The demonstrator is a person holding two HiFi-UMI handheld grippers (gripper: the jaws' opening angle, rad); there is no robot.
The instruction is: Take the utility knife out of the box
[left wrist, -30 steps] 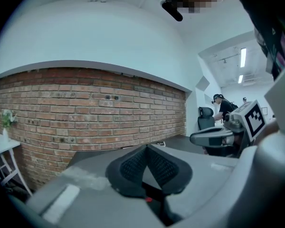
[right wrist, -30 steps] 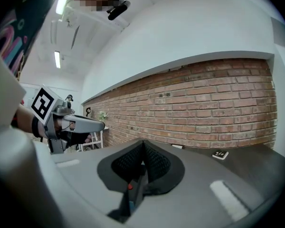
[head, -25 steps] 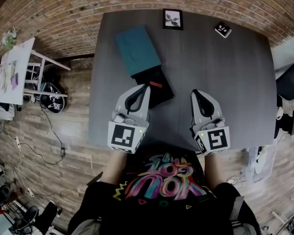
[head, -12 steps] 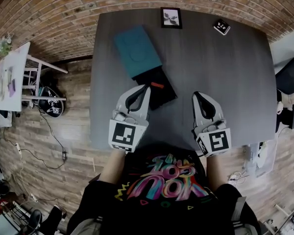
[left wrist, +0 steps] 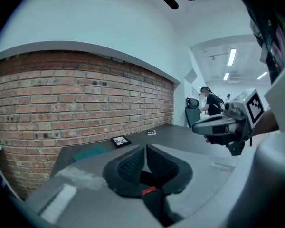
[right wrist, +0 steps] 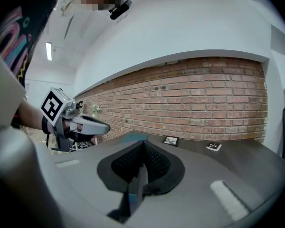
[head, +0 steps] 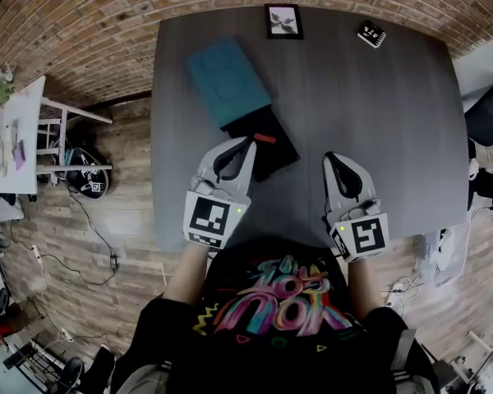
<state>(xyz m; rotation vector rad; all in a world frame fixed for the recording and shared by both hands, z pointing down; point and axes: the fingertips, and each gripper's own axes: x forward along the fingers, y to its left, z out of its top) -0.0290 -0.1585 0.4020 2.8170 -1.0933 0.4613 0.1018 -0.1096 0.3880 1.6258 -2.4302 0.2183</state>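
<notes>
While the utility knife [head: 265, 138] lies as a small red-orange strip on the black tray [head: 276, 156], that tray sticks out of the near end of the teal box [head: 228, 80], on the left half of the dark counter [head: 378, 121]. The left hand-held gripper [head: 249, 144] has its jaws pressed together with nothing between them. Its tips are right beside the knife's left end, over the tray's edge, but honestly can't tell if they touch. In the left gripper view the red strip shows just below the closed pads. The right hand-held gripper [head: 329, 157] hovers over bare counter, well apart from the box, jaws also pressed together and empty. Way at the far edge sit a small framed picture [head: 283, 21] and a black-and-white marker card [head: 370, 34].
</notes>
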